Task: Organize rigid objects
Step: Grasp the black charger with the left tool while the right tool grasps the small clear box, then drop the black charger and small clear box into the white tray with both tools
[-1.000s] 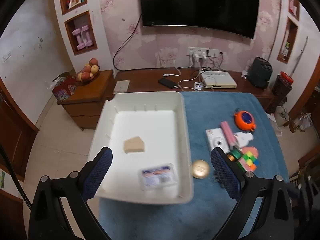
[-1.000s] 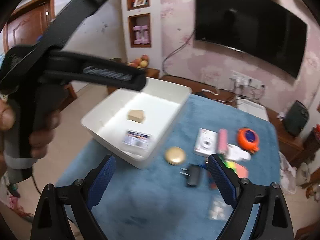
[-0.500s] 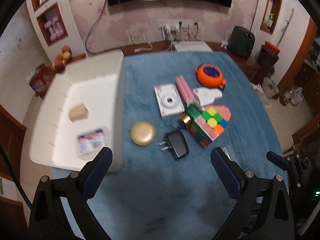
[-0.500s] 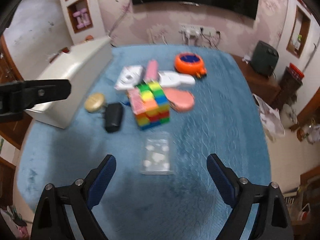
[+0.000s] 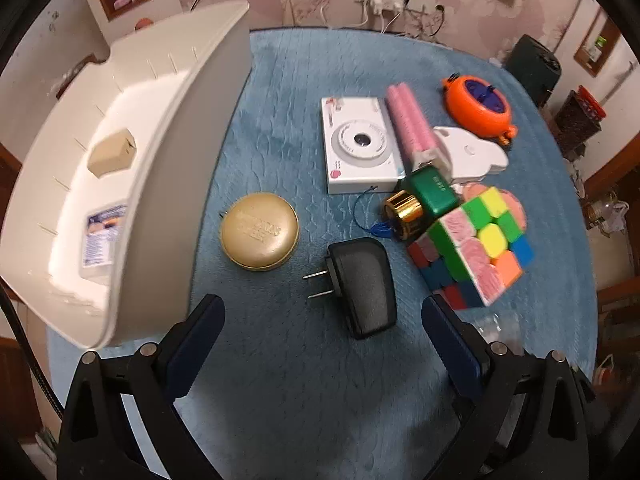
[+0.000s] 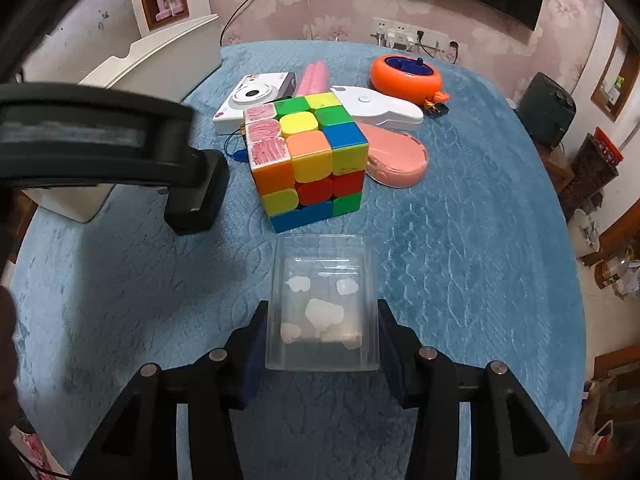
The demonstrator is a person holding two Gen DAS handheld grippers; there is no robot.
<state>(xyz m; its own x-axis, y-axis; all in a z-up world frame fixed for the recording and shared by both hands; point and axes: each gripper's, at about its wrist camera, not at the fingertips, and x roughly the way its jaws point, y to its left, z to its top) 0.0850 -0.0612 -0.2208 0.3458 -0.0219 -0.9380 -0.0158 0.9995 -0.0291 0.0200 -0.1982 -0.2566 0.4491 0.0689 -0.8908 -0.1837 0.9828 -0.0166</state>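
Observation:
The clear plastic box (image 6: 322, 280) with small white pieces inside lies on the blue cloth. My right gripper (image 6: 322, 314) is closing on it, and its pads touch both sides of the box. My left gripper (image 5: 322, 308) is open and hangs low over the black charger plug (image 5: 364, 286), which lies between its fingers untouched. In the right wrist view the left gripper's finger (image 6: 192, 184) shows at the left. The white bin (image 5: 160, 160) stands at the left and holds a beige block (image 5: 112, 154) and a labelled packet (image 5: 102, 236).
On the cloth lie a gold round tin (image 5: 259, 236), a colour cube (image 6: 308, 160), a white toy camera (image 5: 360, 148), a pink tube (image 5: 410, 124), an orange tape reel (image 5: 478, 108), a green bottle with a gold cap (image 5: 424, 196), a white holder (image 6: 380, 106) and a pink case (image 6: 396, 156).
Both grippers came down toward the table. The left swung from over the bin to over the charger. The right closed in around the clear box.

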